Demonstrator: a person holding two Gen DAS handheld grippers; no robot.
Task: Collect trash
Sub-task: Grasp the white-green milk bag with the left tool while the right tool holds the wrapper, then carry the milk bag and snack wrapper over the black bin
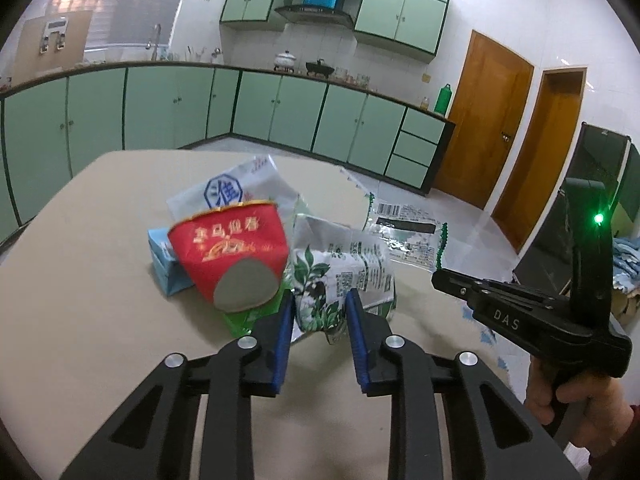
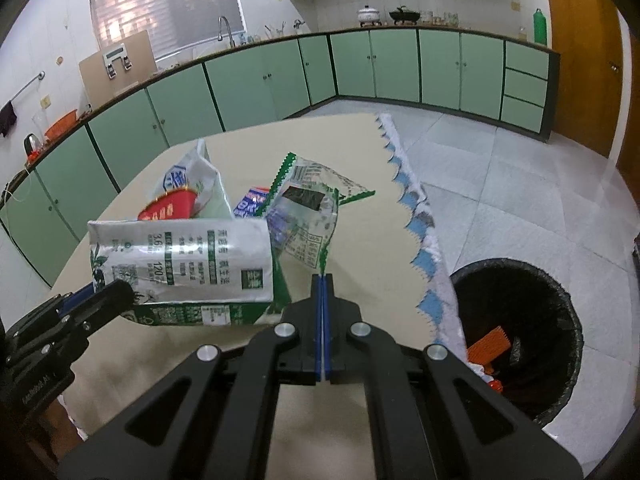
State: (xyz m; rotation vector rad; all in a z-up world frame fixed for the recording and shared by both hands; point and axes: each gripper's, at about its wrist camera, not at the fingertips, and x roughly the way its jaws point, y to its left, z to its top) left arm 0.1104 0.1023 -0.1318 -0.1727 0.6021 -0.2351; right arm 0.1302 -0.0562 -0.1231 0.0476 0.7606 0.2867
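Note:
A pile of trash lies on the beige table (image 1: 80, 300): a red paper cup (image 1: 232, 248) on its side, a blue carton (image 1: 164, 264), a white salt bag (image 1: 244, 192) and a silver-green tea bag (image 1: 340, 272). My left gripper (image 1: 320, 304) is open, its blue pads on either side of the tea bag's near end. My right gripper (image 2: 325, 278) is shut on the corner of a clear green-edged wrapper (image 2: 308, 216) and holds it up above the table. The wrapper also shows in the left wrist view (image 1: 404, 232), with the right gripper's body (image 1: 520, 312) to the right.
A black-lined trash bin (image 2: 520, 320) stands on the tiled floor right of the table, with an orange item inside. The table's scalloped blue-white cloth edge (image 2: 420, 240) runs beside it. Green cabinets line the far walls.

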